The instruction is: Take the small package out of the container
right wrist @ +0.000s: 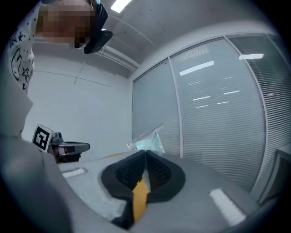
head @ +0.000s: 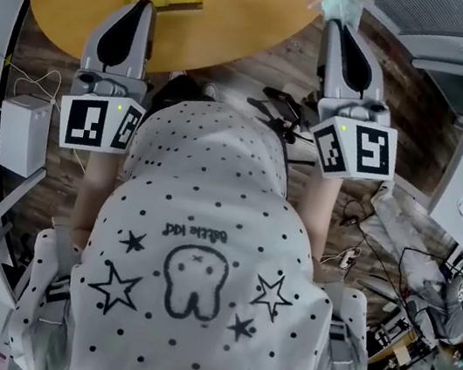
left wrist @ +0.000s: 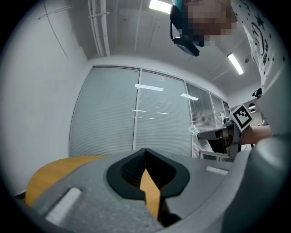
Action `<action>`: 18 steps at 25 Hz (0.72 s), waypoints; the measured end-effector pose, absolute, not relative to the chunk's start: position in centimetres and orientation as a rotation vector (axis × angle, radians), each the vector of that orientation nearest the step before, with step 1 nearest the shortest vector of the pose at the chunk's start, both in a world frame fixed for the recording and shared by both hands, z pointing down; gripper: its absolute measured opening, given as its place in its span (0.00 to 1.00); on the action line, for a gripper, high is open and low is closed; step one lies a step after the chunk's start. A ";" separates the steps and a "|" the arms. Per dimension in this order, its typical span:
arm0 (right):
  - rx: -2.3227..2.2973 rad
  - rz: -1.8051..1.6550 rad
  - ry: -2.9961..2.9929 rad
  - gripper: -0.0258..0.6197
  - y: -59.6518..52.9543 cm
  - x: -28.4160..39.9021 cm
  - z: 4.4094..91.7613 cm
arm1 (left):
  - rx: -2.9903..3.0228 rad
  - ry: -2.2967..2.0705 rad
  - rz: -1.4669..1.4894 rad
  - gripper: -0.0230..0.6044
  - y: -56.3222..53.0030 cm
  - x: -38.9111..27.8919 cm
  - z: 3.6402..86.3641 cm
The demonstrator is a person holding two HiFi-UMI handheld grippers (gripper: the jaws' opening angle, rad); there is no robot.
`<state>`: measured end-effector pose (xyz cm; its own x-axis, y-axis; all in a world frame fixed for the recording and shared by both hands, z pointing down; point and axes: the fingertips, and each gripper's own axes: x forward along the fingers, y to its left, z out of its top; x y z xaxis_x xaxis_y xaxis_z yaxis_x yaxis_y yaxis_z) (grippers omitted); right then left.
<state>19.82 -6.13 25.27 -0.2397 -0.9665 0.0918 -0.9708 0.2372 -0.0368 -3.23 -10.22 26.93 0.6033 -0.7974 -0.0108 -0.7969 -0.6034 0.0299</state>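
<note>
Right gripper (right wrist: 145, 157) is pinched shut on an edge of the small package (right wrist: 146, 142), a clear pouch with something teal inside poking past its tips, probably light, limp and slippery, so its sealed rim suits gripping.

Left gripper (head: 143, 5): held level, pointing forward, jaws pressed together, nothing between them. Left forearm (head: 93, 191) extends behind it, close beside torso. Right gripper (head: 335, 23): also level and pointing forward, jaws closed on small package (head: 341, 6), which sticks out past jaw tips. Right forearm (head: 317, 212) bare, stretched forward along other side of torso. Grippers well apart, roughly parallel, marker cubes facing up.
</note>
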 end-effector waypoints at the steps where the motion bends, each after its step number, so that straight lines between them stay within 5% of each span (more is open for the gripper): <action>1: 1.910 0.143 -2.436 0.04 -5.8 19.9 25.6 | 2.792 -1.385 -0.032 0.05 -10.0 -3.2 27.1; 18: 1.947 0.262 -2.414 0.04 -1.5 19.6 29.7 | 2.822 -1.289 0.049 0.05 -7.5 -1.5 29.4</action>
